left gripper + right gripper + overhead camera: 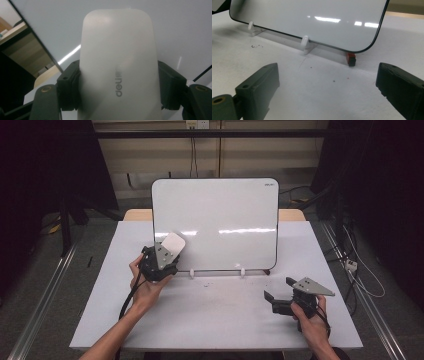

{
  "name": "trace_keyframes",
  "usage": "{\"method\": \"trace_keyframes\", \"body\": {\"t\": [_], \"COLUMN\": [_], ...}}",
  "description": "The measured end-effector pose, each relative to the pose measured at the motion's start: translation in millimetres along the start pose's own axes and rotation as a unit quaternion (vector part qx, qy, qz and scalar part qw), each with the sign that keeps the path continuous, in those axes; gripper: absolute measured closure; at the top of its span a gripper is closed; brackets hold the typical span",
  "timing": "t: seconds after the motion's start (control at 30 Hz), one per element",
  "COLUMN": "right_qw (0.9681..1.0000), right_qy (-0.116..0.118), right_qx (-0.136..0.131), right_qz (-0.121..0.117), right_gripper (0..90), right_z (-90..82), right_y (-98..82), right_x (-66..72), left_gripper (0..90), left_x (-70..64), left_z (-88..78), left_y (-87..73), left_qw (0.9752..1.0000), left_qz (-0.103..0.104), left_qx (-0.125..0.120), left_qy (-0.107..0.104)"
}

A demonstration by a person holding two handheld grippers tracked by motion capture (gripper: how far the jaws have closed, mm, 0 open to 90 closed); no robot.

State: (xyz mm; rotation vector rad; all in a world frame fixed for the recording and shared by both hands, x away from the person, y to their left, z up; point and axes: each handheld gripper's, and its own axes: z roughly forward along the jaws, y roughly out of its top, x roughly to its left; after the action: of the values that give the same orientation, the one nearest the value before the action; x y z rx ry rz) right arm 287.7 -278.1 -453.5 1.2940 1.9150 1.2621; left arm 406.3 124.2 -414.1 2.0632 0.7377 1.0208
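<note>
Left claw [167, 251] is clamped on the eraser [171, 244], white body squeezed between both black pads, "deli" print facing the camera in the left gripper view [117, 65]. Eraser sits at the lower left corner of the whiteboard [220, 215], pad side toward the board face; can't tell if it is touching or just off it. Right claw [280, 297] hangs wide apart with nothing between its jaws, low over the surface [210, 320], right of centre, near the board's lower right corner.

Step in hand, as I judge it: wiping the board, eraser at the bottom left. Board face looks clean of marks from here, glare streaks only. Next move likely calls for keeping the eraser flat on the face and sweeping right or up with light, even push.

Edges: board leans back on two white clips [305, 43] at its bottom rim, so a hard shove could tip or slide it. Left board frame is right beside the eraser; a stroke going left runs off the edge. A small red and black thing [351, 58] lies by the lower right corner, maybe a marker cap. Open room: most of the board to the right and above, and bare surface in front between the two hands. Right claw is free to steady the board's right side.
</note>
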Motion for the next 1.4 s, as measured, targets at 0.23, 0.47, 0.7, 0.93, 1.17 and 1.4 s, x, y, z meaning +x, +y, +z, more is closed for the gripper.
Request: {"method": "trace_keyframes", "body": {"t": [0.23,0.47,0.7,0.93,1.17,1.4], "right_qw": [1.0,1.0,1.0,1.0,0.9999,0.9999], "right_qy": [-0.002,-0.003,-0.005,-0.003,-0.008,-0.008], "right_qx": [0.001,0.002,0.002,0.002,0.006,0.004], "right_qz": [0.0,0.003,0.005,0.001,0.006,0.006], "right_gripper": [5.0,5.1,5.2,5.1,5.7,5.2], "right_z": [0.7,1.7,3.5,2.6,2.4,-0.1], "right_y": [-0.3,0.3,0.6,0.4,0.0,-1.2], "right_x": [-1.0,-1.4,-1.4,-1.2,-2.4,-2.7], "left_gripper": [30.9,30.7,28.9,12.9,9.2,7.8], "left_x": [-13.8,-13.5,-9.1,-0.1,9.5,19.4], "left_z": [14.3,19.4,17.3,9.0,0.6,-8.0], "left_y": [-0.9,-2.3,-2.2,-0.4,-0.2,-2.4], "left_qw": [0.9994,0.9992,0.9997,0.9994,0.9955,0.9817], "left_qz": [0.033,0.035,0.023,-0.018,-0.07,-0.144], "left_qx": [0.011,0.017,0.012,0.003,0.007,0.015], "left_qy": [0.005,0.011,-0.002,-0.028,-0.063,-0.123]}}
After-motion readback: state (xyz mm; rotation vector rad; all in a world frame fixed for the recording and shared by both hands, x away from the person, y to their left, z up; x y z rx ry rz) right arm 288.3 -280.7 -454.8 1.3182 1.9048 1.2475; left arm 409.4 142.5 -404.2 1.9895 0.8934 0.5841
